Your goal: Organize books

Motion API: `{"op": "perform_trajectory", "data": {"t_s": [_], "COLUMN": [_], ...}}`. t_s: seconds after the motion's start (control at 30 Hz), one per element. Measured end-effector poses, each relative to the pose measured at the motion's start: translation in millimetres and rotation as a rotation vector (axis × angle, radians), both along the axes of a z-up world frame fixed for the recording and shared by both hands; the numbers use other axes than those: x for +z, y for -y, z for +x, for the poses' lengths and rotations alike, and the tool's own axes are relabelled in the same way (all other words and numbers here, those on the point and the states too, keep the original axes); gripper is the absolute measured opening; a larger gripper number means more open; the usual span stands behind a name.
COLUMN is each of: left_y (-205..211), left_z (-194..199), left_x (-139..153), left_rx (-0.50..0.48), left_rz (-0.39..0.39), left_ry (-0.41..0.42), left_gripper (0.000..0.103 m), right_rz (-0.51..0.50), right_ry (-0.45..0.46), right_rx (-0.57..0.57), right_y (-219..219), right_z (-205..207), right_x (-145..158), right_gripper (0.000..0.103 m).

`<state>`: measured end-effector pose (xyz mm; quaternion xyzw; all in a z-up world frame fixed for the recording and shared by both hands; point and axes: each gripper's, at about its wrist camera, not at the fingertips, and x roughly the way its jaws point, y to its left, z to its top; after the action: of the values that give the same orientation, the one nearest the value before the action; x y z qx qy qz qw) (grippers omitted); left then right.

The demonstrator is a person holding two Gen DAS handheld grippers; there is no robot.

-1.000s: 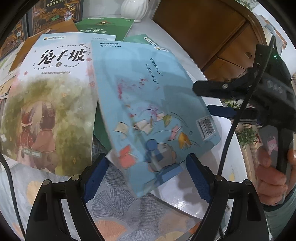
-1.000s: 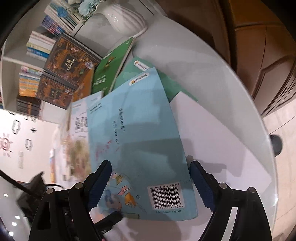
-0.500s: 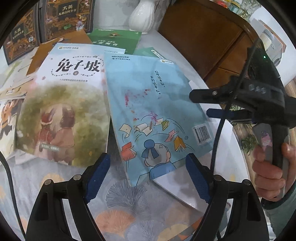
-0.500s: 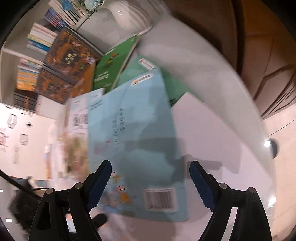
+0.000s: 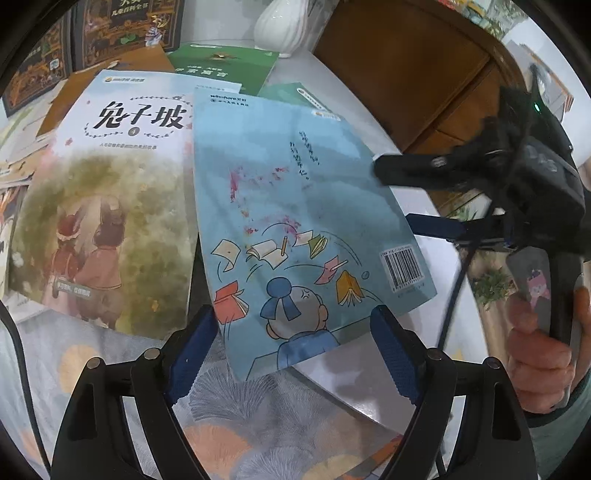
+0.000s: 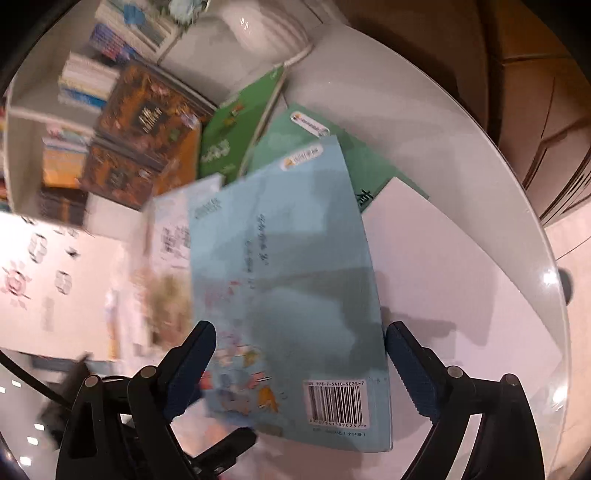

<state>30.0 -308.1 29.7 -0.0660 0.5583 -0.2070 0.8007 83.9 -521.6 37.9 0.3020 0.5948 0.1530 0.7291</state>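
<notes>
A light blue book (image 5: 295,206) with a barcode on its back cover lies askew on top of other books; it shows again as the blue book (image 6: 288,280) in the right wrist view. My left gripper (image 5: 293,347) is open, and the book's near corner sits between its blue pads without being pressed. My right gripper (image 6: 301,369) hangs over the barcode end with the book between its fingers. Its jaws are opening and the pads stand clear of the cover. The right gripper (image 5: 413,195) also appears at the book's right edge, held by a hand (image 5: 535,343).
A rabbit picture book (image 5: 110,206) lies left of the blue one, green books (image 5: 221,62) behind it. A white vase (image 5: 284,22) stands at the back of the round white table (image 6: 535,229). A wooden cabinet (image 5: 406,66) is to the right, and a bookshelf (image 6: 74,110) is behind.
The blue book has sunk from a raised, tilted pose to lying lower on the pile. The right gripper's fingers have spread a little wider. The left gripper's fingers keep the same gap.
</notes>
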Motion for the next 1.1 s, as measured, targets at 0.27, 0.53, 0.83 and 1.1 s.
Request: {"op": "perform_trajectory", "data": {"t_s": [0.27, 0.53, 0.83, 1.1], "left_y": [-12.7, -92.8, -224.8, -154.7], "left_z": [1.9, -45.1, -89.7, -59.6], "left_x": [2.0, 36.9, 59.0, 54.8], "left_rx": [0.031, 0.183, 0.531, 0.303], "left_rz": [-0.054, -0.085, 0.046, 0.014], "left_ry": [-0.005, 0.074, 0.124, 0.134], "left_gripper": [0.083, 0.083, 0.083, 0.083], "right_rz": [0.281, 0.335, 0.249, -0.105], "right_ry": [0.12, 0.21, 0.157, 0.091], "right_rx": [0.061, 0.258, 0.418, 0.133], "right_y": [-8.3, -99.1, -212.0, -73.1], "right_z": [-0.2, 6.9, 20.6, 1.9], "right_x": [65.1, 119.0, 97.8, 39.7], "right_gripper": [0.097, 0.098, 0.094, 0.089]}}
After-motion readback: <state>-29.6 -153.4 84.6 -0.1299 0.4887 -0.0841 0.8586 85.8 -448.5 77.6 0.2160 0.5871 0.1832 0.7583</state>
